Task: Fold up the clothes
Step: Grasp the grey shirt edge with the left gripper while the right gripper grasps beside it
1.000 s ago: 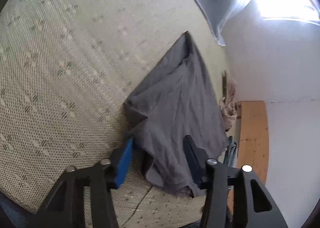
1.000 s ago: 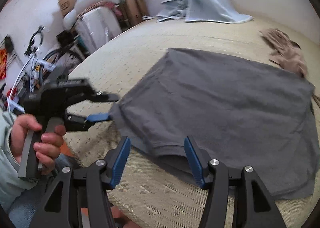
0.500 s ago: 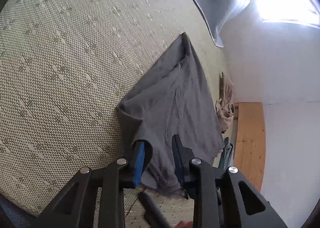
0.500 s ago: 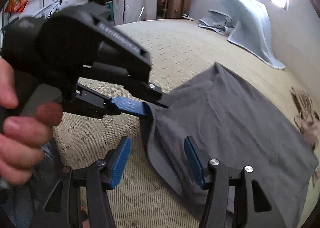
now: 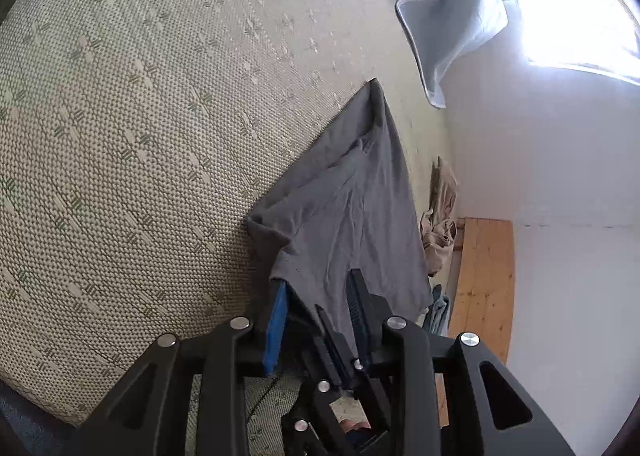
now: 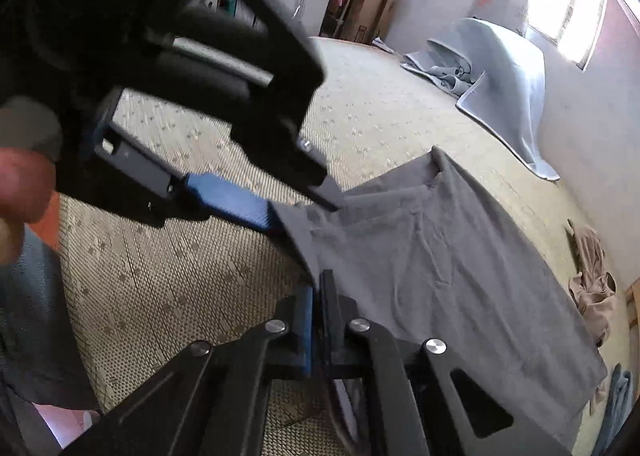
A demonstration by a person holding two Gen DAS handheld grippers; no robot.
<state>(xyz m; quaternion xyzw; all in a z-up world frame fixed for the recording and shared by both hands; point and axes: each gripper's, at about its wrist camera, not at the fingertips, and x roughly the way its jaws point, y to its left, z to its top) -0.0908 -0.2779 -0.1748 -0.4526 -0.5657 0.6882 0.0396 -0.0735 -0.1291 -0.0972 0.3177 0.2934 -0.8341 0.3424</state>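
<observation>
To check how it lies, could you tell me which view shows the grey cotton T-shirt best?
The right wrist view: the grey cotton T-shirt spreads broadly there, its lifted near edge visible. The left wrist view shows it foreshortened.

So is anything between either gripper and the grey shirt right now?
Nothing visible: the right gripper is shut on the grey shirt edge, and the left gripper has the corner between its fingers.

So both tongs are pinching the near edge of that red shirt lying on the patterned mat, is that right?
Nearly: the shirt is grey, not red, as the right wrist view shows. Both the left tongs and the right tongs do pinch its near edge, and it lies on the patterned mat.
</observation>
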